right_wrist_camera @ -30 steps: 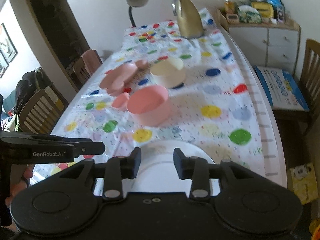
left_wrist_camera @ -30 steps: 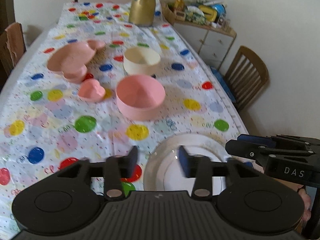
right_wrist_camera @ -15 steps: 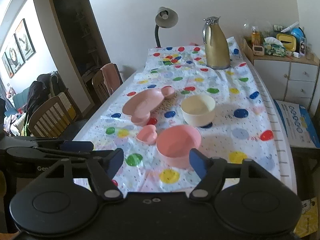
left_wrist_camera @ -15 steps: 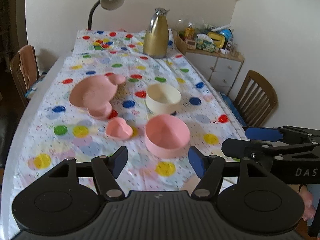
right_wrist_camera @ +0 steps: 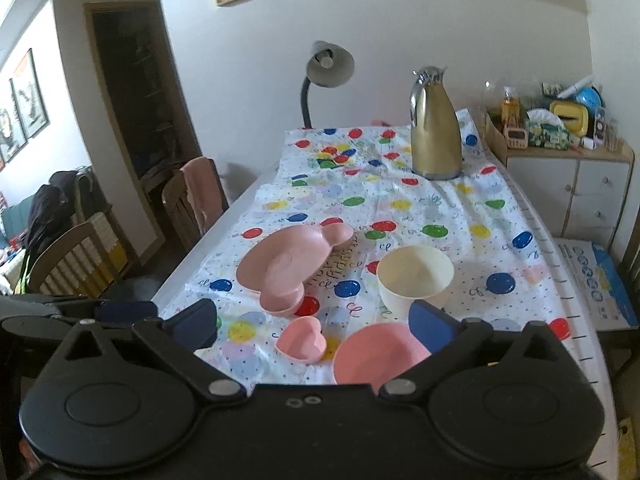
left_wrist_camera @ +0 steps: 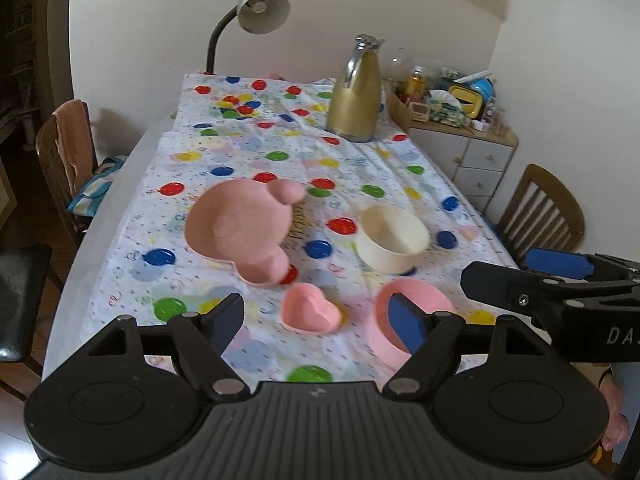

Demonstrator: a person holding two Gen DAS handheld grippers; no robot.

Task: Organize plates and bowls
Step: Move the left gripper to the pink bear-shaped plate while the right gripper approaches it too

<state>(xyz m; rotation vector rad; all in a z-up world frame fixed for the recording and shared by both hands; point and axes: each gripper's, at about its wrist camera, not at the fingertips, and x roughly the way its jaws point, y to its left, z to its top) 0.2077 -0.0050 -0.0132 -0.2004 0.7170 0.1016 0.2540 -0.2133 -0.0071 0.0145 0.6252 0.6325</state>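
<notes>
On the polka-dot tablecloth (left_wrist_camera: 256, 148) lie a pink mouse-shaped plate (left_wrist_camera: 240, 228) (right_wrist_camera: 288, 264), a small pink heart dish (left_wrist_camera: 310, 314) (right_wrist_camera: 301, 345), a round pink bowl (left_wrist_camera: 416, 312) (right_wrist_camera: 376, 356) and a cream bowl (left_wrist_camera: 392, 238) (right_wrist_camera: 416, 276). My left gripper (left_wrist_camera: 316, 322) is open and empty, held above the near end of the table. My right gripper (right_wrist_camera: 314, 326) is open and empty beside it; it also shows in the left wrist view (left_wrist_camera: 552, 280). The white plate is hidden below both views.
A gold thermos jug (left_wrist_camera: 354, 92) (right_wrist_camera: 436, 128) and a desk lamp (left_wrist_camera: 256, 12) stand at the far end. A cluttered white cabinet (right_wrist_camera: 568, 184) and a wooden chair (left_wrist_camera: 540, 208) are on the right. More chairs (left_wrist_camera: 64, 152) stand on the left.
Both grippers have opened wide and risen, tilting up from the white plate at the near edge; that plate has dropped out of view and more of the room shows.
</notes>
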